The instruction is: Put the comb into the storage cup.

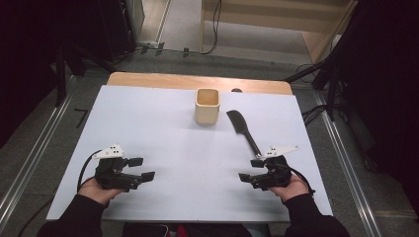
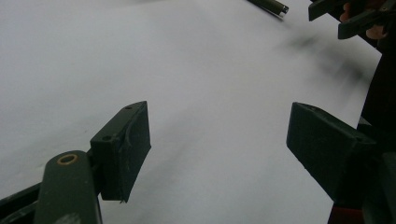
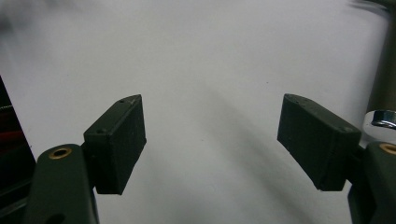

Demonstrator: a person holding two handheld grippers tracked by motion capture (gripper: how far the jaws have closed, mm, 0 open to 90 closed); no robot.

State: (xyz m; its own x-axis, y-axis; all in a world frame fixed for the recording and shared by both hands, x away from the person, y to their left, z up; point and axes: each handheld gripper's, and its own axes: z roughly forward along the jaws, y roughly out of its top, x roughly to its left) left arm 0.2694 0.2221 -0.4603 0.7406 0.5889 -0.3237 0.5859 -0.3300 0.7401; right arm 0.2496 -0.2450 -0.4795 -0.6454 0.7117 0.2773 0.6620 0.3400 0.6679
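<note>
A cream square cup (image 1: 207,105) stands upright on the white table cover (image 1: 163,133), toward the far middle. Right of it a black spatula-like utensil (image 1: 243,128) lies flat, its handle end (image 2: 273,5) pointing at my right hand. My left gripper (image 1: 142,168) rests low at the near left, open, with bare cover between its jaws (image 2: 218,112). At the near right my right gripper (image 1: 250,169) is also open and holds nothing (image 3: 211,100). The utensil's metal-capped handle tip (image 3: 384,117) lies just outside its right jaw. The right gripper (image 2: 348,16) also appears in the left gripper view.
A wooden table edge (image 1: 197,80) shows beyond the cover's far side. Metal rails (image 1: 346,163) run along both sides on the floor, and dark stands and cables (image 1: 321,74) sit around the far corners.
</note>
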